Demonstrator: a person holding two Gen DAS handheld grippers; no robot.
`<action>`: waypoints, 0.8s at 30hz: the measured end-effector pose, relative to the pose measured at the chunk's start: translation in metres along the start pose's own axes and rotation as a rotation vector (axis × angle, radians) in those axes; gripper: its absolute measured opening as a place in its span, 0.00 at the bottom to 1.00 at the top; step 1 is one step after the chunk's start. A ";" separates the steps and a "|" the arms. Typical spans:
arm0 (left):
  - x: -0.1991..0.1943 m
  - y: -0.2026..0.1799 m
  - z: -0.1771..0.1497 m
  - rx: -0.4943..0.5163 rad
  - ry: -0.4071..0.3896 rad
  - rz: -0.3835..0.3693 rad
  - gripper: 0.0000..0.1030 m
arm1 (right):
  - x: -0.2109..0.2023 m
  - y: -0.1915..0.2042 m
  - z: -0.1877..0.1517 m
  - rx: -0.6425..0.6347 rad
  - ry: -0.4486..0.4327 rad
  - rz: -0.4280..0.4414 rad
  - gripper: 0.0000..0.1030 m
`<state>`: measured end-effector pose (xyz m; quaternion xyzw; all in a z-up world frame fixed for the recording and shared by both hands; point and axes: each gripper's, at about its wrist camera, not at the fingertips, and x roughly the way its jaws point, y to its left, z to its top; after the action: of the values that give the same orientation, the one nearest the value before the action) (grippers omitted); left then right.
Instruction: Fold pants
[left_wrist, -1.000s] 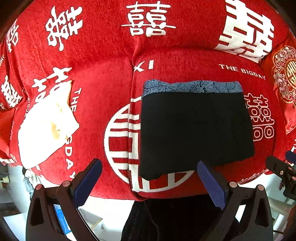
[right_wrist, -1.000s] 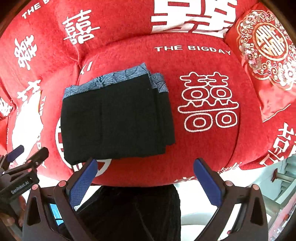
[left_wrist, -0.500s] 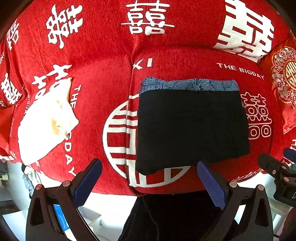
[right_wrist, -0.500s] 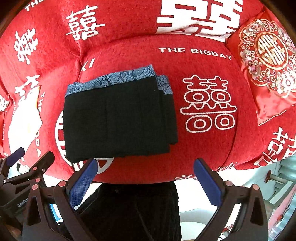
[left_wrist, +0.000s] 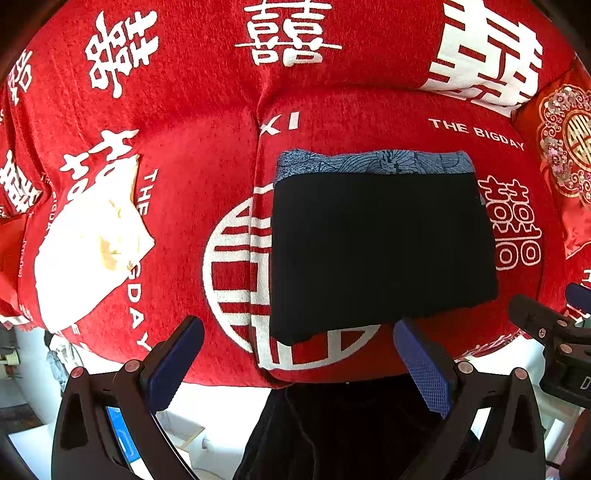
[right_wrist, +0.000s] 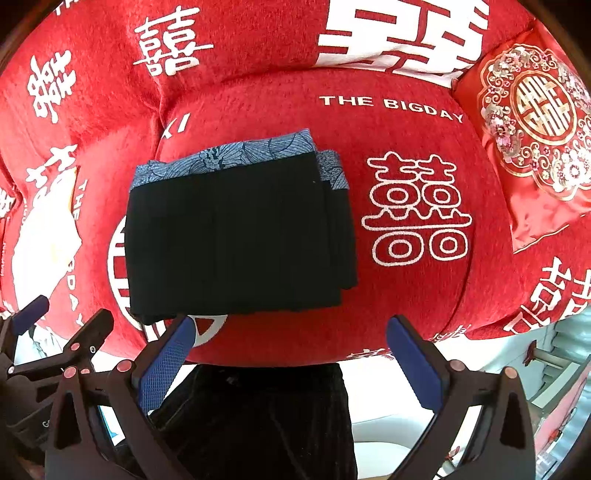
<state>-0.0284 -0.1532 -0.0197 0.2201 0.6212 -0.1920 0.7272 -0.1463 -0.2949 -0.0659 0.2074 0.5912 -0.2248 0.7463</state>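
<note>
The black pants (left_wrist: 380, 251) lie folded in a flat rectangle on the red sofa seat (left_wrist: 207, 177), with a blue patterned waistband (left_wrist: 373, 162) along the far edge. They also show in the right wrist view (right_wrist: 236, 236). My left gripper (left_wrist: 299, 365) is open and empty, held off the sofa's front edge just short of the pants' near edge. My right gripper (right_wrist: 291, 362) is open and empty too, near the pants' front edge. Each gripper shows at the side of the other's view.
A white cloth (left_wrist: 88, 243) lies on the left seat cushion. A red embroidered pillow (right_wrist: 532, 133) leans at the right end of the sofa. A dark garment (right_wrist: 258, 417) hangs below the sofa's front edge. The floor below is pale.
Both grippers have drawn back a little from the sofa; the folded pants now sit slightly higher in both views. The pants have not moved. Both grippers stay open.
</note>
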 end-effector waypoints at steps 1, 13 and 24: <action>0.000 0.000 0.000 0.000 0.000 0.003 1.00 | 0.000 0.000 0.000 0.000 0.000 -0.001 1.00; 0.002 -0.002 -0.001 0.026 -0.001 0.011 1.00 | -0.002 0.006 0.000 -0.026 -0.007 -0.027 1.00; 0.002 -0.005 -0.001 0.039 -0.007 0.015 1.00 | -0.001 0.008 0.000 -0.033 -0.006 -0.035 1.00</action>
<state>-0.0318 -0.1563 -0.0221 0.2384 0.6132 -0.1995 0.7262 -0.1423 -0.2885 -0.0644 0.1841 0.5962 -0.2289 0.7472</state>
